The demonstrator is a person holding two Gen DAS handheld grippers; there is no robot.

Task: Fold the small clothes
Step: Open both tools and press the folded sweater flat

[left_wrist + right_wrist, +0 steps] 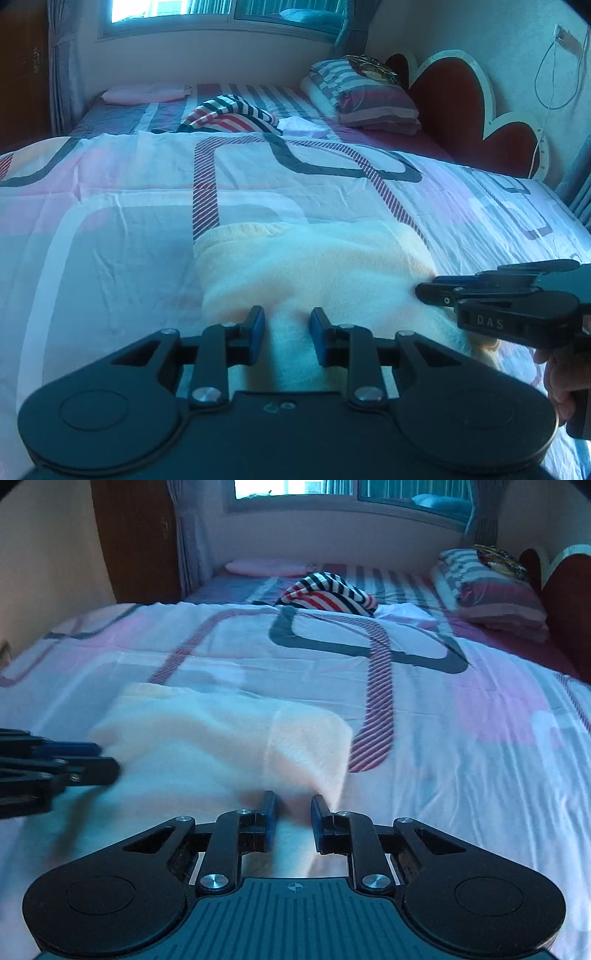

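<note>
Cream garment (314,266) low centre on the bed (110,206); left tool (287,328) apart over it; right tool (293,812) apart too.

A patterned bedspread (147,206) covered the bed in front of me, with striped pillows (369,99) stacked by the red, white-edged headboard (454,107). A pink cushion (144,92) lay under the window (221,11), beside a wooden wardrobe (136,539).

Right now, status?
Left gripper and right gripper open over the cream cloth. Cloth partly folded on the bed. Nothing in the way.
</note>
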